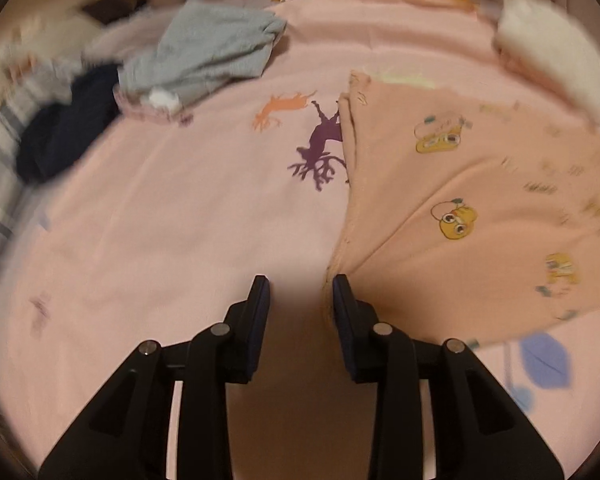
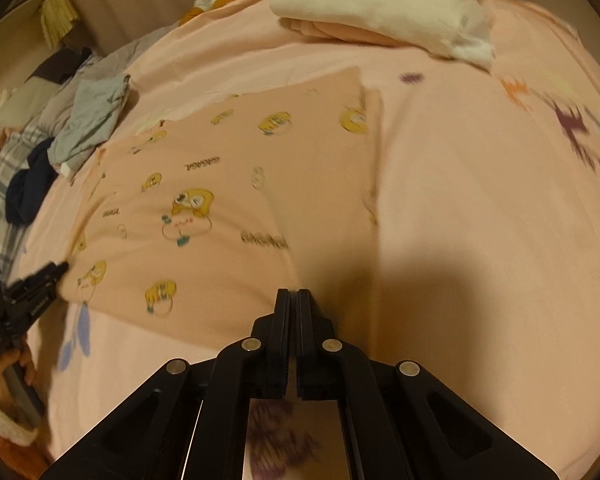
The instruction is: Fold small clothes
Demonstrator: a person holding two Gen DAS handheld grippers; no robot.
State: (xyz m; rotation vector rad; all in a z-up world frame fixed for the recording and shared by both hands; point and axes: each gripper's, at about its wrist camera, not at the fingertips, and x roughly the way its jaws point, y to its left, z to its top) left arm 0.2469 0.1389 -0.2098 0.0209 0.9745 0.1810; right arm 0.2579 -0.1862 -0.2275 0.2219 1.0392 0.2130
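Peach-pink cotton, printed with yellow cartoon faces: the garment (image 2: pixel 220 200) lies spread flat on the pink bed sheet (image 1: pixel 160 220), largely smooth with one long crease. From my left gripper (image 1: pixel 302 280) it fans away forward and to the right, its near corner just at the right finger; the jaws stand moderately apart and nothing is gripped between them. From my right gripper (image 2: pixel 293 294) the same garment lies forward and to the left, its near hem directly under the tip; the jaws are pressed together, and I cannot tell whether cloth is pinched. The long axis runs away from both grippers toward the headboard side. Both grippers sit at the near hem, at opposite corners. A grey garment (image 1: pixel 212 52) and a navy one (image 1: pixel 68 128) lie heaped well apart.
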